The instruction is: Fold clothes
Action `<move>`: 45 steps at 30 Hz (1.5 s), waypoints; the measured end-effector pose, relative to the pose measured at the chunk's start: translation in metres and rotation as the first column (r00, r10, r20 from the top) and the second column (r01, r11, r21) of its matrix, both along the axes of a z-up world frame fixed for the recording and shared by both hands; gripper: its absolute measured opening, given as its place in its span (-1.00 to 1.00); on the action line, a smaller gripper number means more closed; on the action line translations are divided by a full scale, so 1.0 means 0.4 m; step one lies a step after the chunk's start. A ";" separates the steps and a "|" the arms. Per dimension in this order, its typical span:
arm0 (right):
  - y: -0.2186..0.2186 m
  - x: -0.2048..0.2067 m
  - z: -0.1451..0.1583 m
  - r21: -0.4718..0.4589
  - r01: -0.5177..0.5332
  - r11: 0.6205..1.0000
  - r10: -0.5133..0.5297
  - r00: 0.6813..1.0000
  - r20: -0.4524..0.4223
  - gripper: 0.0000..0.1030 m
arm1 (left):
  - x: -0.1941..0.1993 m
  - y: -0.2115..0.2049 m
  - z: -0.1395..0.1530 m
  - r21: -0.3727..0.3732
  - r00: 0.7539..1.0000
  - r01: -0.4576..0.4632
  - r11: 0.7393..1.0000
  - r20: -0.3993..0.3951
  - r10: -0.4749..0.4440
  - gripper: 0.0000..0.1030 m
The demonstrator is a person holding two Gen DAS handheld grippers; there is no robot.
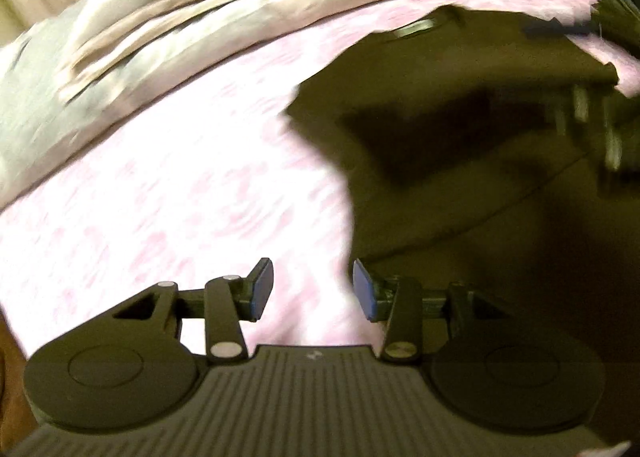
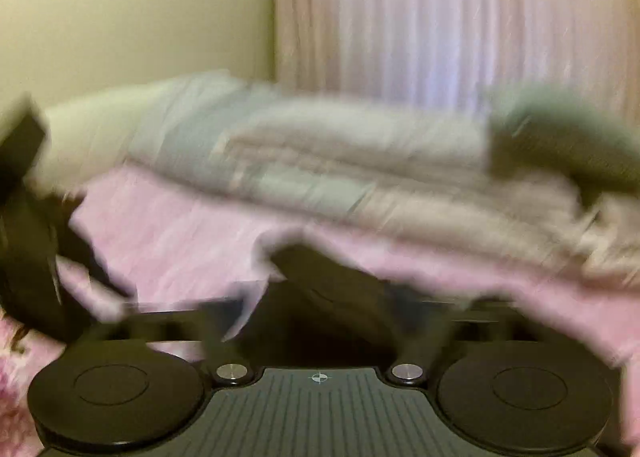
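Observation:
A dark olive garment (image 1: 460, 161) lies spread on a pink patterned bedsheet (image 1: 168, 209) in the left wrist view. My left gripper (image 1: 314, 291) is open and empty, its blue-padded fingertips (image 1: 262, 289) hovering just over the garment's left edge. In the right wrist view everything is motion-blurred. A dark fold of the garment (image 2: 332, 289) lies across my right gripper (image 2: 320, 317), and its fingers are hidden by blur and cloth. The other gripper shows as a dark shape at the left edge (image 2: 28, 241).
A pile of pale grey and beige bedding (image 1: 200, 29) lies along the far side of the bed, also seen in the right wrist view (image 2: 320, 161). Behind it are a cream wall (image 2: 132, 9) and a pale curtain (image 2: 460, 17).

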State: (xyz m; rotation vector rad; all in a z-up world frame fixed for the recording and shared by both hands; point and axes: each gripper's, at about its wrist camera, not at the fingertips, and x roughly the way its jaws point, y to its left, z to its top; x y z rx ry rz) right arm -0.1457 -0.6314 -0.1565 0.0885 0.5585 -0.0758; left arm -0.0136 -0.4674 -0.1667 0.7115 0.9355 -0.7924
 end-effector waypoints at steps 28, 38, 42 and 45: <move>-0.485 -0.345 -0.123 -0.243 0.432 0.868 -0.494 0.795 -0.351 0.69 | 0.211 -0.374 -0.177 -0.094 0.966 0.137 0.986 -0.209 -0.154 -0.89; -0.573 -0.313 -0.182 -0.258 0.334 0.907 -0.409 0.846 -0.342 0.69 | 0.197 -0.341 -0.124 -0.079 0.976 0.138 0.987 -0.158 -0.149 -1.00; -0.572 -0.318 -0.153 -0.290 0.214 0.933 -0.315 0.875 -0.369 0.69 | 0.178 -0.355 -0.156 -0.045 0.977 0.156 0.987 -0.142 -0.160 -1.00; -0.570 -0.331 -0.128 -0.322 0.082 0.943 -0.219 0.883 -0.416 0.68 | 0.186 -0.351 -0.159 -0.050 0.979 0.138 0.989 -0.146 -0.144 -1.00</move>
